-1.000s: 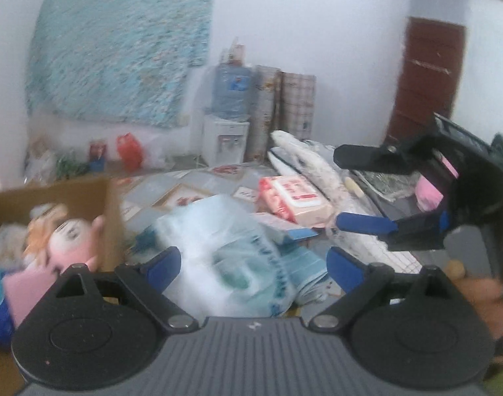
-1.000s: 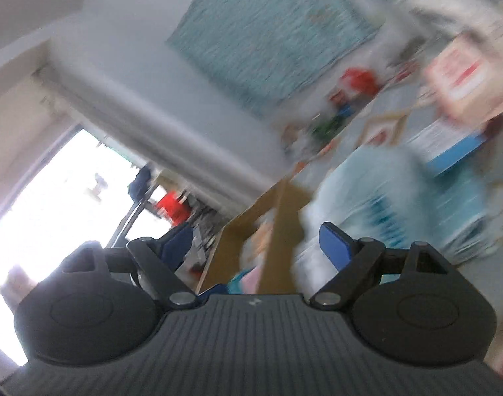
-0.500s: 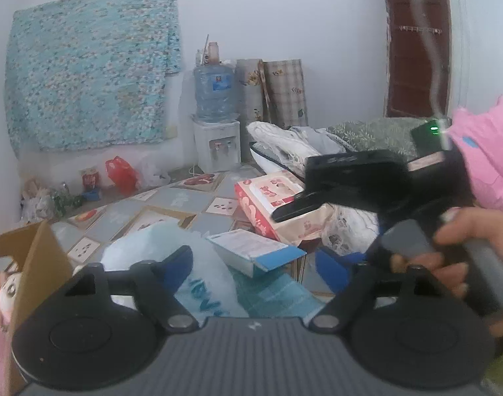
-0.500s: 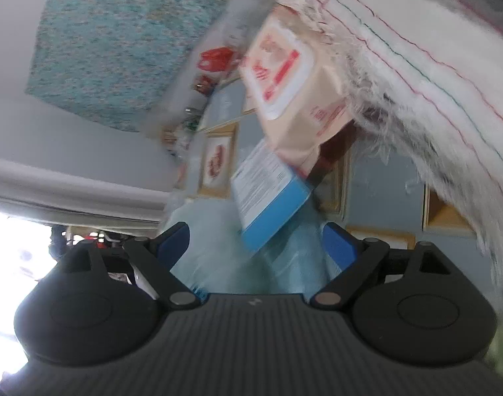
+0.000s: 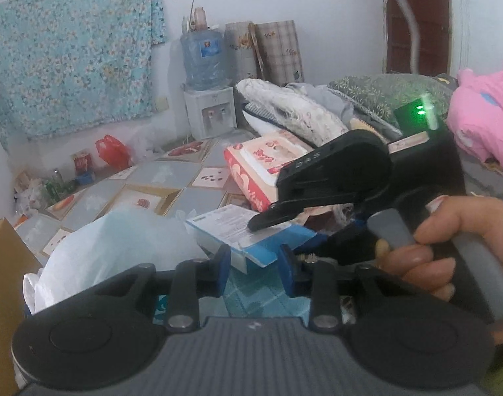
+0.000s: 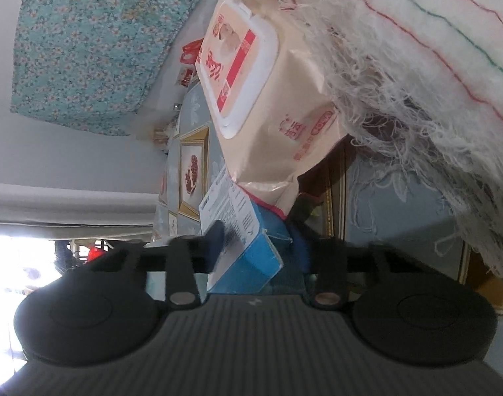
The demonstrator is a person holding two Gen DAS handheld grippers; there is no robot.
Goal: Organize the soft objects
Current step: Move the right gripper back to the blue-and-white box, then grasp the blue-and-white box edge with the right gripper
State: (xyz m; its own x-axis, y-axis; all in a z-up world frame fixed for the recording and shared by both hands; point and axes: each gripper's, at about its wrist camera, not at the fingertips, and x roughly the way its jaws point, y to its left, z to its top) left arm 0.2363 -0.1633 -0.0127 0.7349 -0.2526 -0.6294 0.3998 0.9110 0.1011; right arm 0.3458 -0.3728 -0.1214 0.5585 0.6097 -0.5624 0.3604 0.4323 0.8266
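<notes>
Blue-and-white box (image 5: 248,241): lies tilted on the heap on the floor, its far end under the edge of the pink wipes pack (image 5: 261,168), a white plastic bag (image 5: 116,247) just beside it on the left.
Same box, right wrist view (image 6: 241,247): seen edge-on, one corner toward the camera, the wipes pack (image 6: 261,99) resting on its far end.
Left gripper (image 5: 255,269): jaws have just been closing and stand narrow; the near corner of the box sits between the blue pads, but whether the pads press on it cannot be told.
Right gripper (image 6: 258,247): jaws have just been closing; the left pad lies on the printed face of the box and the right pad is at the blue side, so a grip is judged to be made (the left view shows its upper finger laid across the label).
Right hand (image 5: 456,241): wrapped round the handle, finger on the trigger.
Destination: a cardboard box (image 5: 4,264) shows at the left edge; judged the likely place for sorted items.
Step in hand: judged to be securing the box with both grippers before lifting.
Advice: seat both pairs of pads flat on opposite faces, not on a corner, since card crushes and slips.
Advice: draw the box out toward the cameras first, so the wipes pack slides off rather than tumbling.
Risk: the fringed white blanket (image 6: 400,82) hangs close and may snag.
</notes>
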